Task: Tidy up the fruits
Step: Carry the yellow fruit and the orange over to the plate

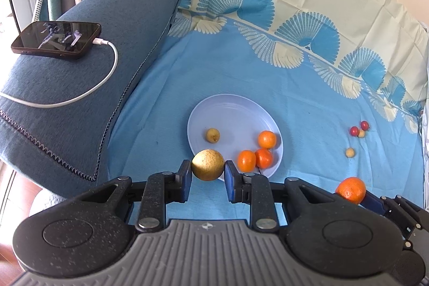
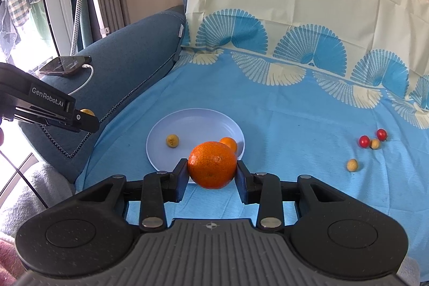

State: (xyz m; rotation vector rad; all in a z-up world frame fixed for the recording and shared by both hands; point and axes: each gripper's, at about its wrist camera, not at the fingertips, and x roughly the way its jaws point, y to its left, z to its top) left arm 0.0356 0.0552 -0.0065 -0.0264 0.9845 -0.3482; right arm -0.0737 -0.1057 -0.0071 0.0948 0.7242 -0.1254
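Here both grippers carry fruit toward the round pale-blue plastic plate [image 1: 230, 109] at frame centre: the left gripper [image 1: 208, 170] fingers clamp a golden-yellow round fruit [image 1: 207, 164], the right gripper [image 2: 211, 170] fingers clamp a large orange mandarin [image 2: 211, 164], both hanging at the plate's near rim, likely for dropping in.

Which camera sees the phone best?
The left wrist view: the phone lies big and near on the blue sofa arm, its white cable plugged in. In the right wrist view it is small and far off.
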